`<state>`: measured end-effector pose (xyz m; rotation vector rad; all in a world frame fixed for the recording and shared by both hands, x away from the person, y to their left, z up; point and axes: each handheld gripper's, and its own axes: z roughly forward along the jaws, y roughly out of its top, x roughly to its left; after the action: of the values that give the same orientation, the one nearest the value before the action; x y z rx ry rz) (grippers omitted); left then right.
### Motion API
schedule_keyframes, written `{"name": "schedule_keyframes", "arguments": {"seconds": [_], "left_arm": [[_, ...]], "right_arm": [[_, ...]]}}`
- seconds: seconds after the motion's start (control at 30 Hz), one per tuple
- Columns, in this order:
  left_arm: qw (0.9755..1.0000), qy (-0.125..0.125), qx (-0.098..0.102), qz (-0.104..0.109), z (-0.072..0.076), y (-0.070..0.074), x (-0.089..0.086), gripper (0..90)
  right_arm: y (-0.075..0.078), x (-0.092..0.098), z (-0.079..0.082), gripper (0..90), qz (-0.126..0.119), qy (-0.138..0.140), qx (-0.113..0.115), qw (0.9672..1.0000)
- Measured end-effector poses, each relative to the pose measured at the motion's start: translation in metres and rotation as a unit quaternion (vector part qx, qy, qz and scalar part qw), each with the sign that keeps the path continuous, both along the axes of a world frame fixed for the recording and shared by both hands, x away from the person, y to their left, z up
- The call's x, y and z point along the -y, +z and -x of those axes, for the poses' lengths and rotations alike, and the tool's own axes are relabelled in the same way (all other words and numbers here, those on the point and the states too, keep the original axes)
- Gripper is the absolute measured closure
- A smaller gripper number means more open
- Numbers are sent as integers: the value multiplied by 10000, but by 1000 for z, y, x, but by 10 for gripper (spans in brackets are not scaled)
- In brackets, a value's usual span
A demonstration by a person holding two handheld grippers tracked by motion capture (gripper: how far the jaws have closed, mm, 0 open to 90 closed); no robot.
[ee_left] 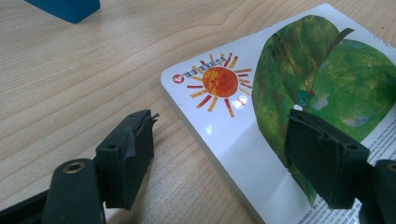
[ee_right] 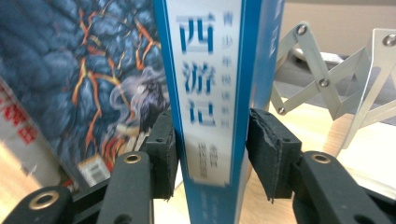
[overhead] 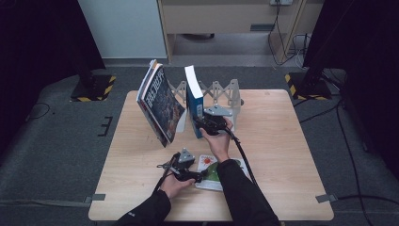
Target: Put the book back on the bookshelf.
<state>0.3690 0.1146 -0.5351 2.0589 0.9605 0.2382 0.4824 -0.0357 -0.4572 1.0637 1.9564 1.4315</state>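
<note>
A thick blue book [overhead: 193, 94] [ee_right: 210, 70] stands upright on the wooden table [overhead: 282, 155], its white-lettered spine towards me. My right gripper [overhead: 198, 126] [ee_right: 212, 119] is level with the lower part of the spine, one black pad lying against each cover. A thin picture book [overhead: 208, 164] [ee_left: 327, 70] with a sun and a green leaf lies flat near the front edge. My left gripper [overhead: 200, 176] [ee_left: 222, 119] is open over its corner, one jaw above the bare table and the other above the leaf.
A dark-covered book with lava-like cracks [overhead: 162, 101] [ee_right: 93, 70] leans to the left of the blue one, with more books behind it. A silver folding rack [overhead: 221, 92] [ee_right: 327, 74] stands behind the books. Black stands with striped bases flank the table.
</note>
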Motion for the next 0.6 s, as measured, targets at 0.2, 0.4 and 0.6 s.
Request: {"name": "schedule_keyframes", "arguments": {"seconds": [0.2,0.4,0.6], "left_arm": [[10000,2,1,-3,0,0,0,230],[10000,4,0,-2,0,0,0,230],[10000,3,0,-3,0,0,0,230]], "right_arm": [[-11,5,2,546,176,146,-169,9996],[-15,0,3,580,224,61,-265,9994],[-15,-12,3,577,93,74,-305,9995]]}}
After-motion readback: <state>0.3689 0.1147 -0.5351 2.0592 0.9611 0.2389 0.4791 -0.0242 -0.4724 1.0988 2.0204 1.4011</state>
